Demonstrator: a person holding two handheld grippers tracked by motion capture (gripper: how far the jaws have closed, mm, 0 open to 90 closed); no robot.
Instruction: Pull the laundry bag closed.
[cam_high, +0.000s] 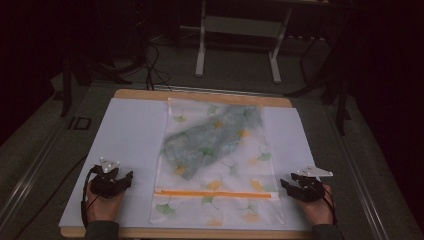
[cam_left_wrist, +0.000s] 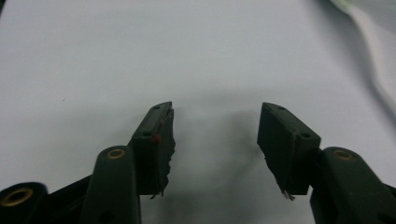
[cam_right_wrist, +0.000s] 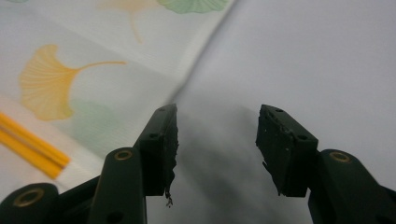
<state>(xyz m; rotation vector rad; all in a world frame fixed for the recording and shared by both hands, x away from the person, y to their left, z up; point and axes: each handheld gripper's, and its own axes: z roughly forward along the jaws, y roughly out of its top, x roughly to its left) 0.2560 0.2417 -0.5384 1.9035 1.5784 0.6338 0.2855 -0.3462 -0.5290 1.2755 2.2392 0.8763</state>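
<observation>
A clear zip bag (cam_high: 215, 165) printed with ginkgo leaves lies flat on the white sheet (cam_high: 125, 140), with a grey-green cloth (cam_high: 215, 137) inside and an orange zip strip (cam_high: 215, 194) near its front end. My left gripper (cam_high: 127, 178) rests open on the sheet left of the bag, nothing between its jaws (cam_left_wrist: 215, 126). My right gripper (cam_high: 285, 186) rests open just right of the bag's front corner. The right gripper view has the bag's edge (cam_right_wrist: 191, 74), a yellow leaf print (cam_right_wrist: 46, 79) and the orange strip's end (cam_right_wrist: 32, 149) left of my right gripper (cam_right_wrist: 217, 126).
The white sheet covers a wooden table (cam_high: 200, 94) whose edges show at front and back. Beyond the table stand a white frame's legs (cam_high: 201, 50) on a dark floor with cables (cam_high: 155, 60). A black object (cam_high: 80, 123) lies off the table's left edge.
</observation>
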